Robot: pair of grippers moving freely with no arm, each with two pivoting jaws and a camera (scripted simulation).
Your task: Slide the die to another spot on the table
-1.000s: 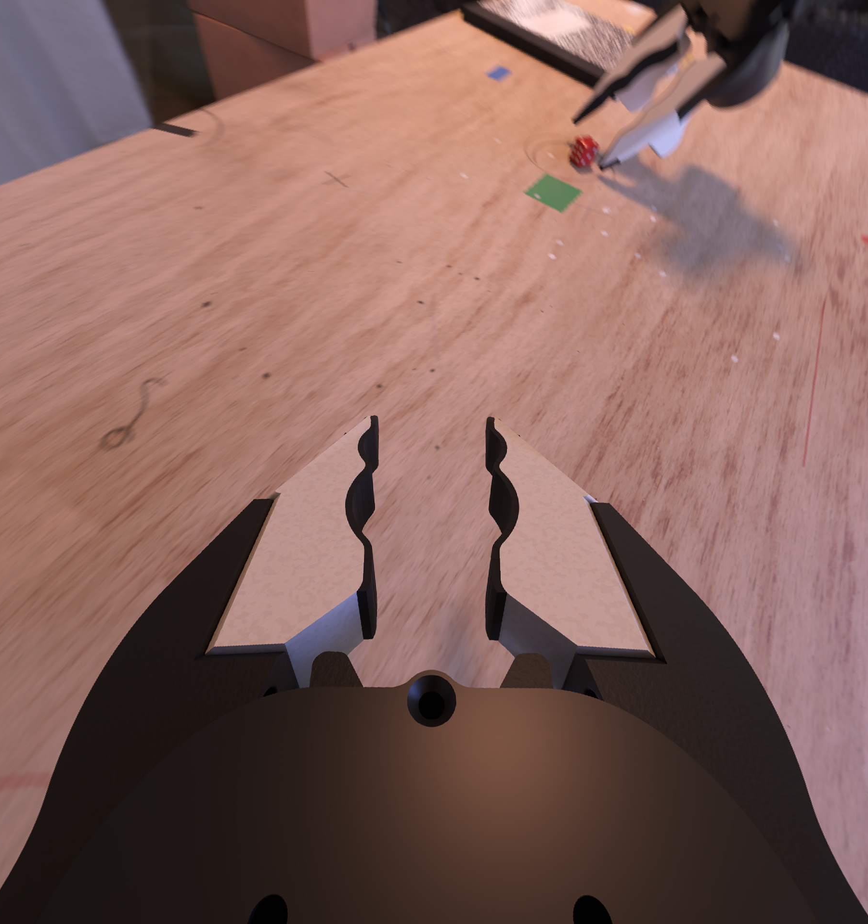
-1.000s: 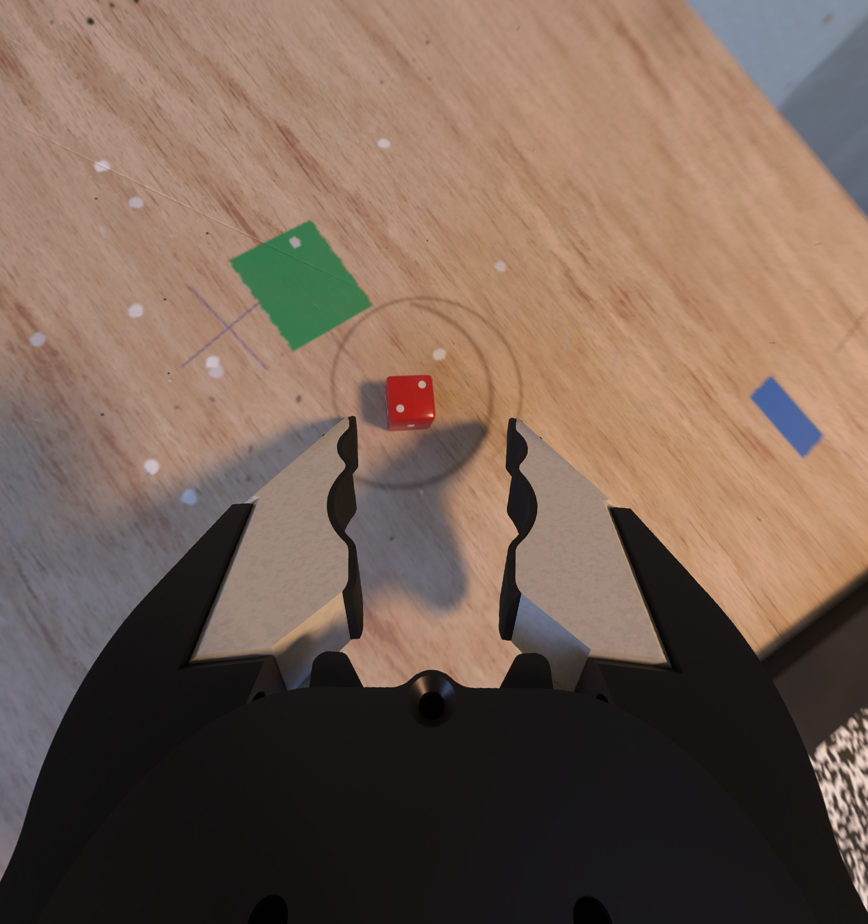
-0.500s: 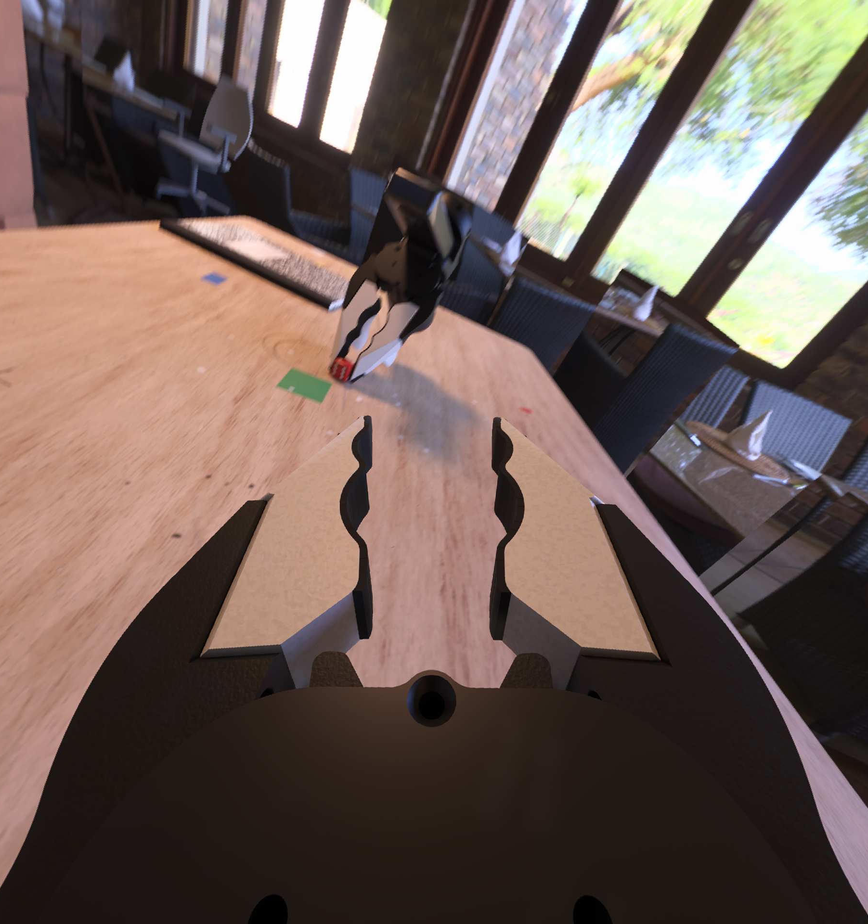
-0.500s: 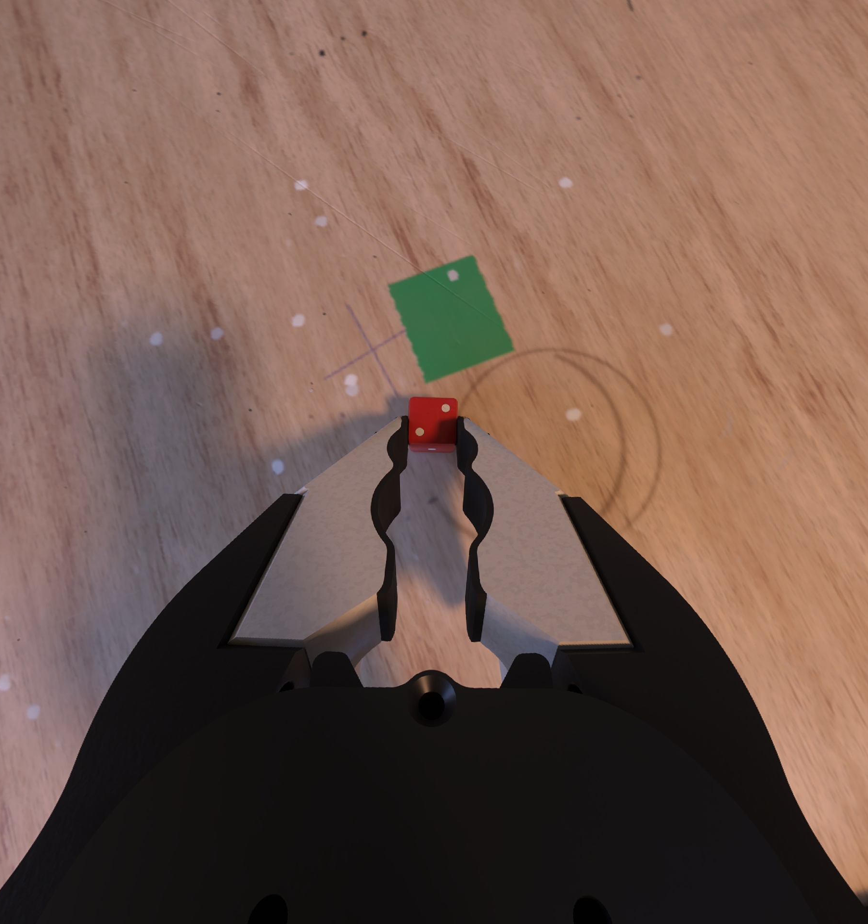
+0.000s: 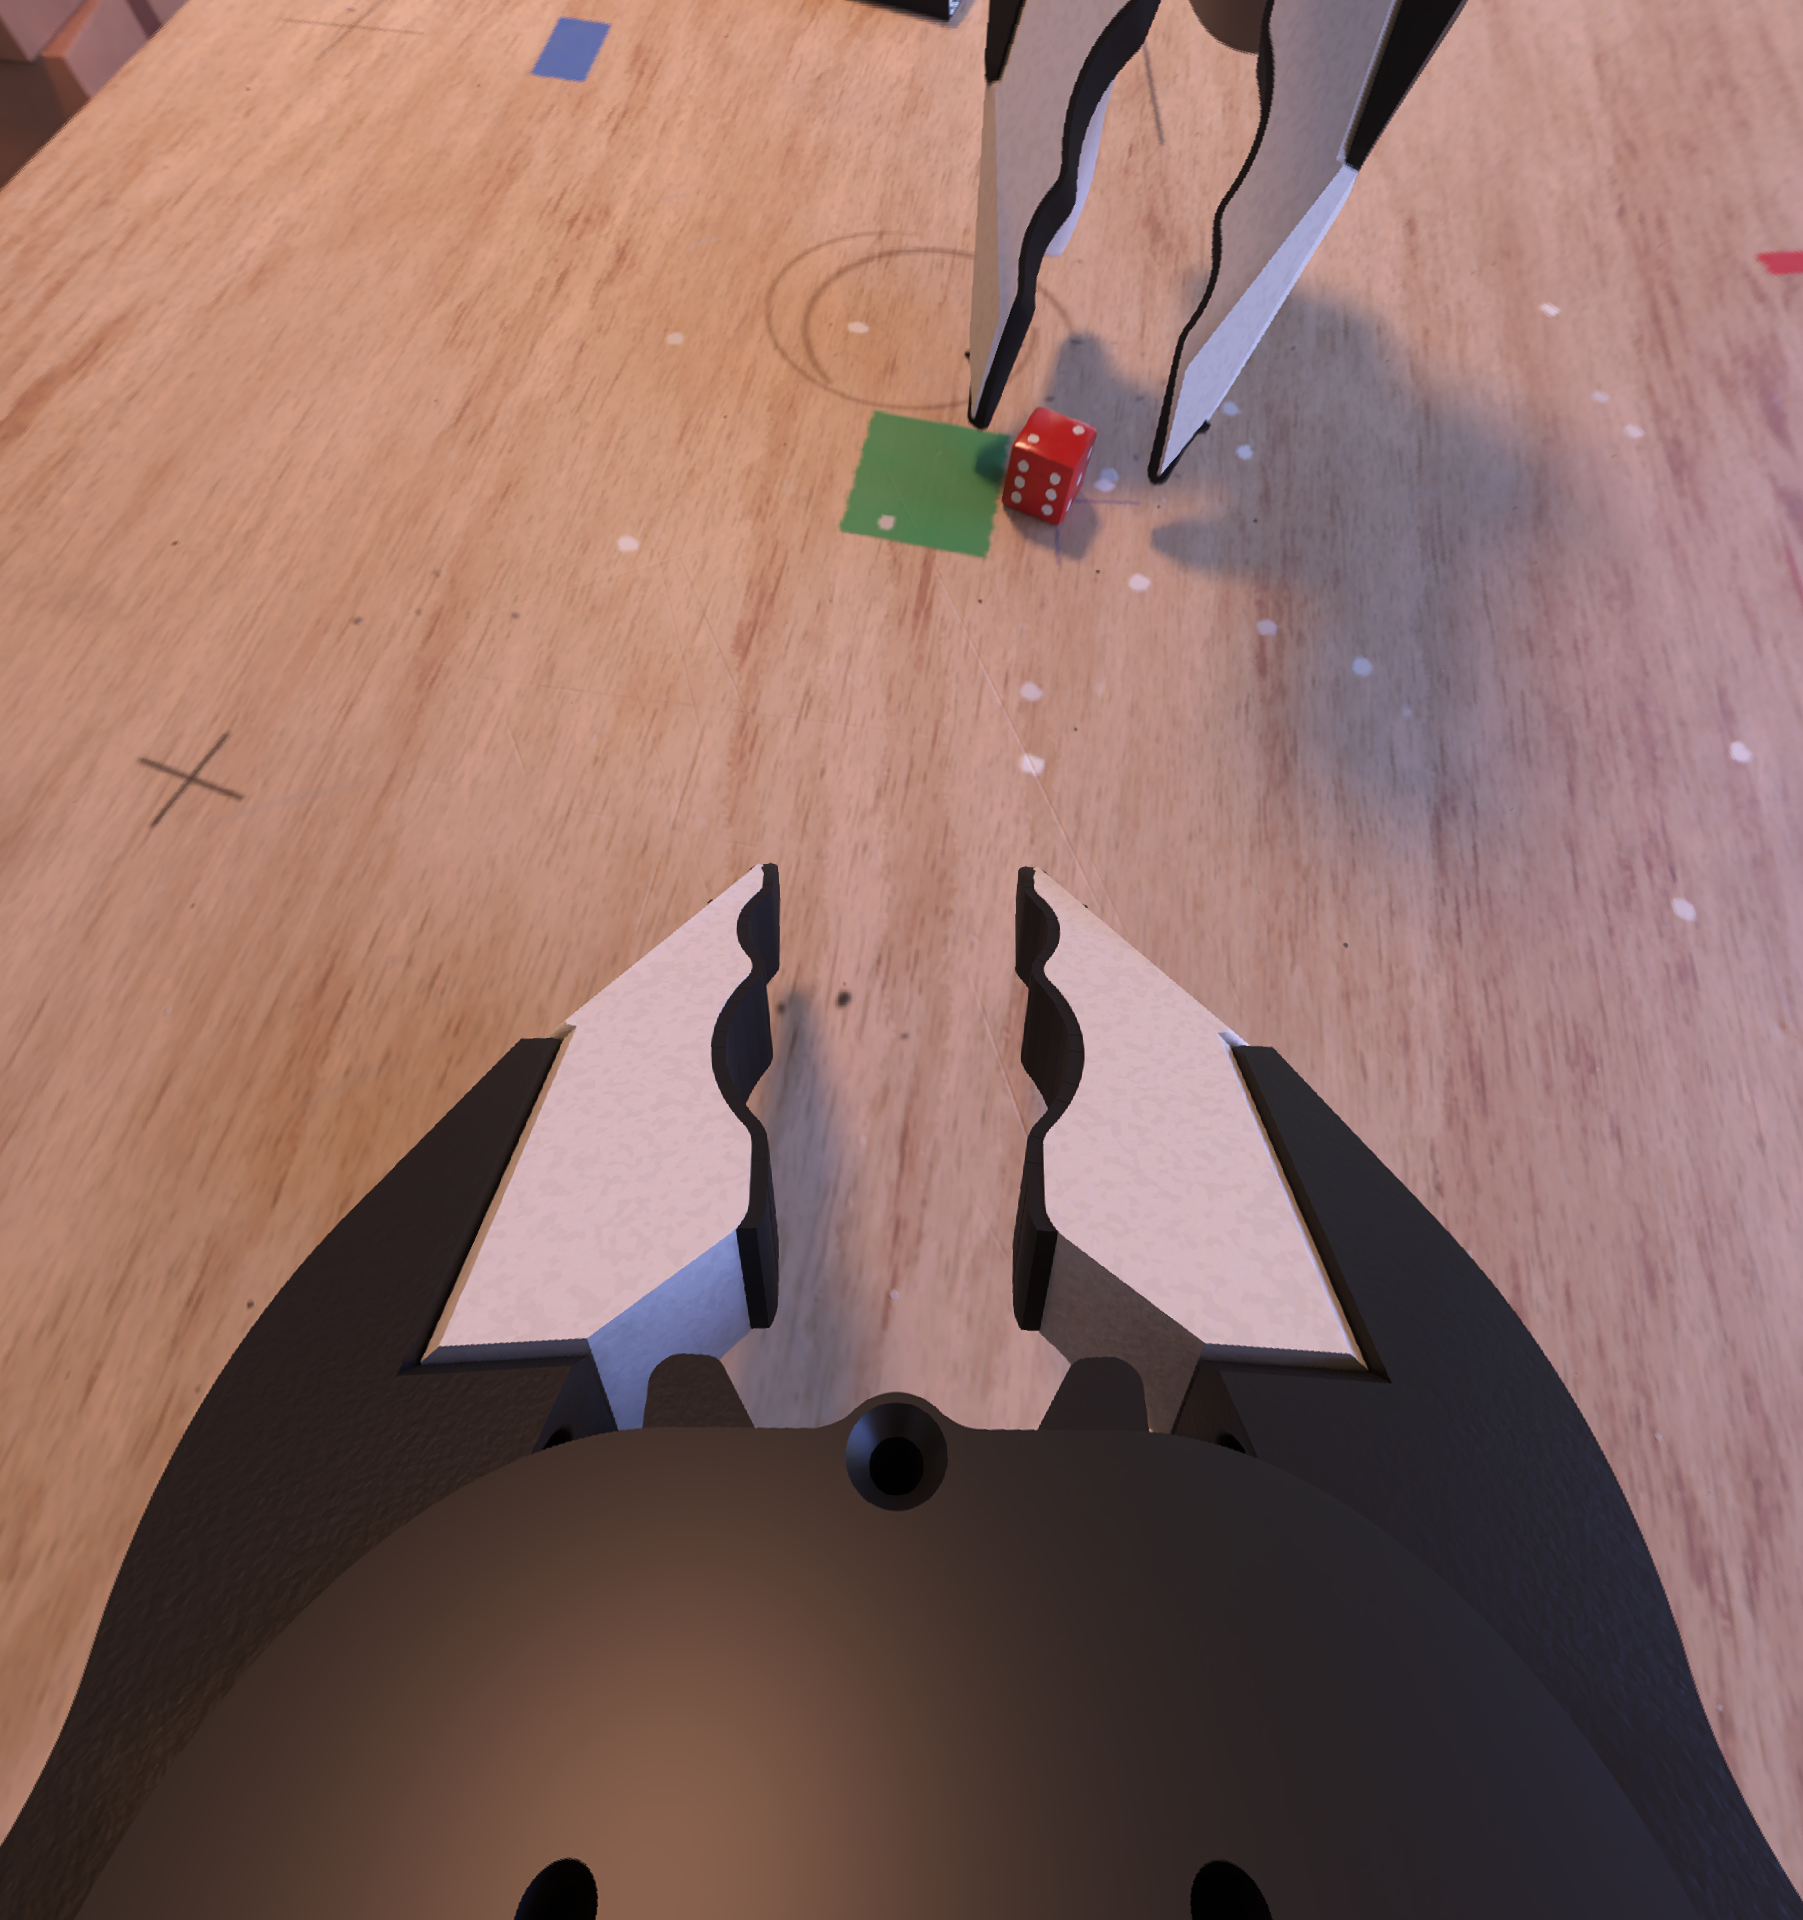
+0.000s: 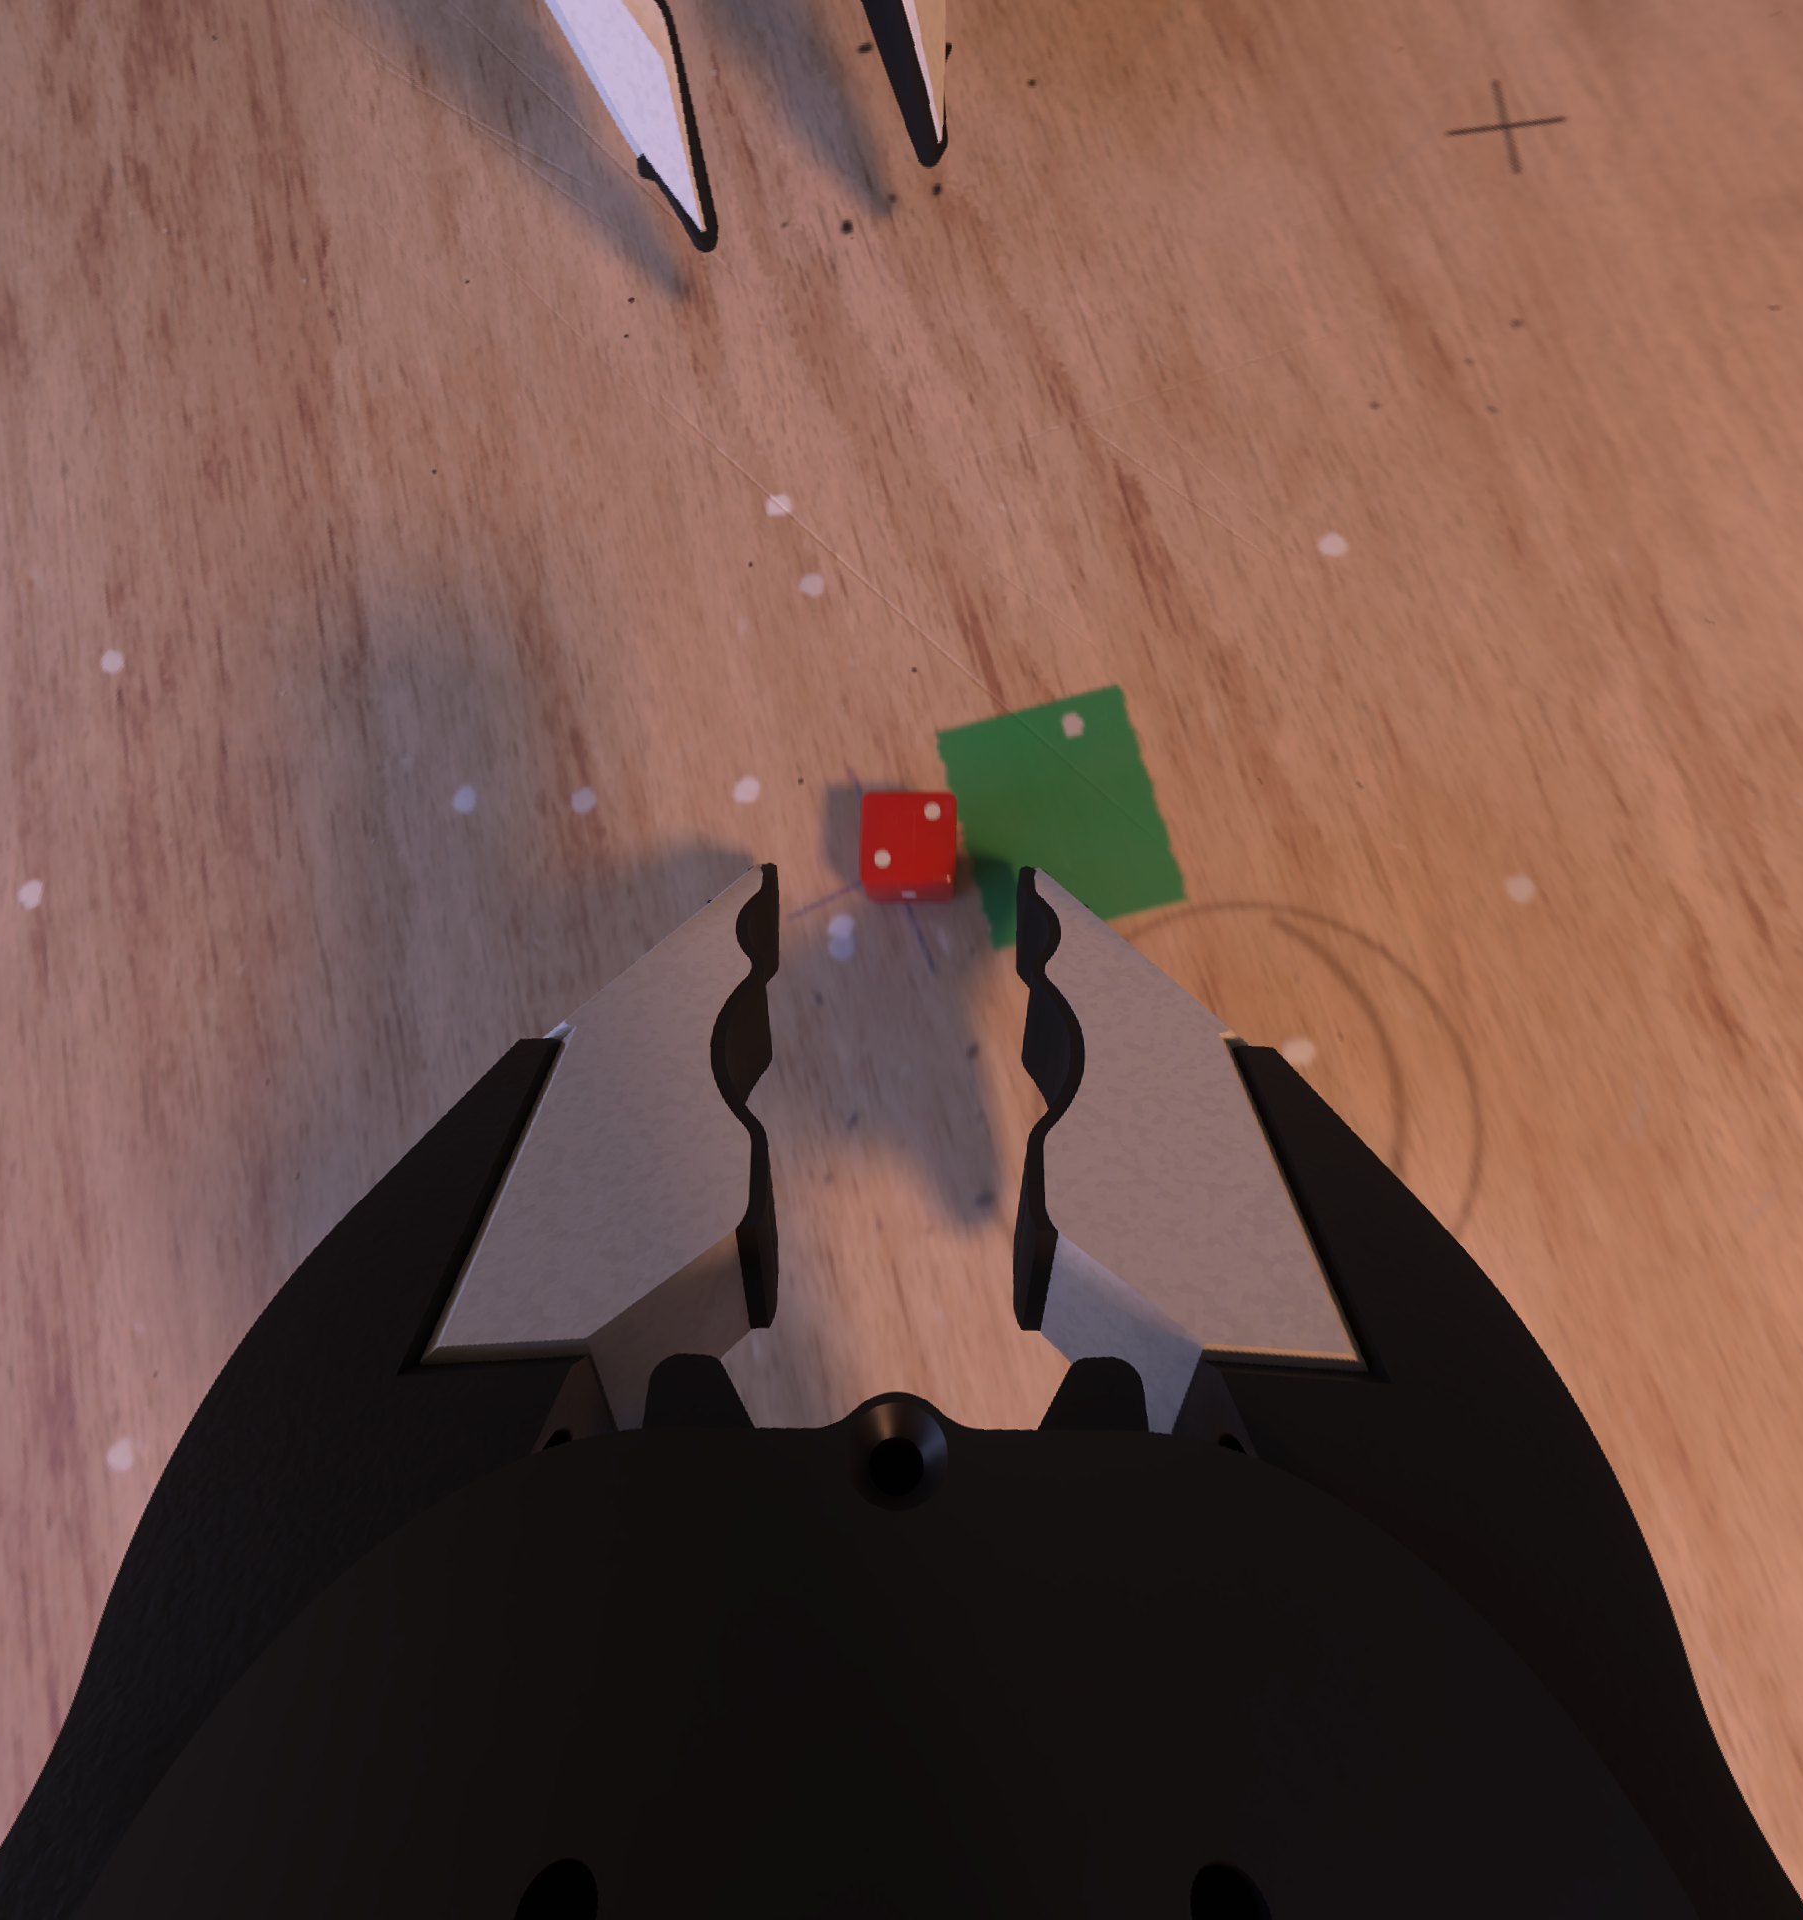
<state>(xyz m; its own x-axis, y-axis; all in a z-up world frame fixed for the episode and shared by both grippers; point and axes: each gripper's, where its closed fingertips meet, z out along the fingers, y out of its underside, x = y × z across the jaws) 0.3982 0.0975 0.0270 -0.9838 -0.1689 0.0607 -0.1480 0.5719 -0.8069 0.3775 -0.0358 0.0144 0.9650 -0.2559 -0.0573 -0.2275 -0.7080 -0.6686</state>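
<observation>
A small red die [image 6: 907, 844] with white pips rests on the wooden table [image 6: 357, 520], right beside a green patch [image 6: 1068, 805]. My right gripper [image 6: 895, 883] is open, its tips just short of the die and apart from it. In the left wrist view the die [image 5: 1049, 463] sits between the right gripper's fingertips [image 5: 985, 410], free of both. My left gripper [image 5: 895, 883] is open and empty, well back from the die, low over the table.
A pencilled circle [image 5: 876, 312] lies just past the green patch [image 5: 923, 485]. A blue patch [image 5: 570, 49] and a red mark [image 5: 1788, 263] lie farther off. A pencilled cross [image 5: 190, 779] is at the left. The left gripper's fingertips [image 6: 705, 234] show in the right wrist view.
The right gripper, shut on the die half a second ago, has opened and let it go beside the green patch, outside the circle. The left gripper has swung down toward the die.
</observation>
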